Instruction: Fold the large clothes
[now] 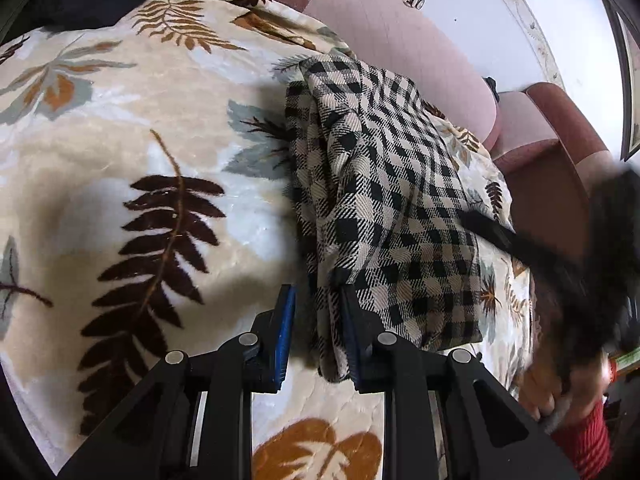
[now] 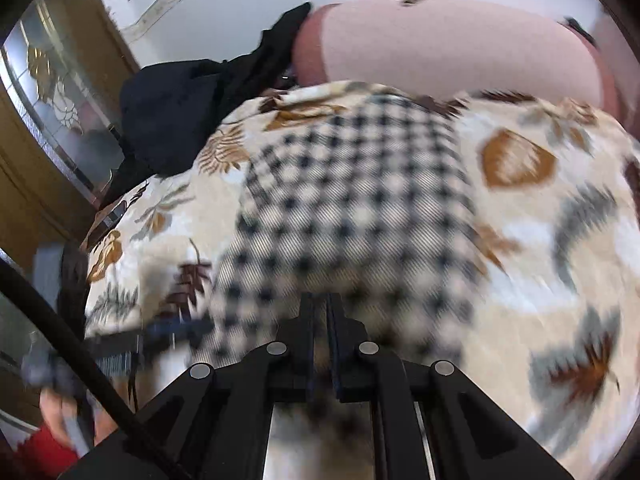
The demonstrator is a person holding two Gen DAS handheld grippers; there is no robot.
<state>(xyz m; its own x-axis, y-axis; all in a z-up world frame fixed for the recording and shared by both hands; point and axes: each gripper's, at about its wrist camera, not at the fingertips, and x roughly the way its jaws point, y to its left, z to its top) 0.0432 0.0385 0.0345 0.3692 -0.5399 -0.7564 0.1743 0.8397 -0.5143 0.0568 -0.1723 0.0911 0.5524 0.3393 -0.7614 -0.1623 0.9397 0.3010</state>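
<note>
Left wrist view: checked garment [image 1: 384, 200] lies folded into a long bundle on the leaf-print blanket [image 1: 120, 140]; left gripper [image 1: 316, 336] stands open, its near edge bunched between the blue pads, not pinched. Right wrist view: right gripper [image 2: 320, 312] shows fingers nearly together over the garment [image 2: 352, 200]; blur hides whether cloth is caught. Risk: a shallow bite lets layers slip and the fold sag; the plush blanket may get pinched too.

home living room: pink sofa [image 1: 404, 48], leaf-print blanket [image 1: 140, 140], stained-glass wooden door [image 2: 48, 92].
</note>
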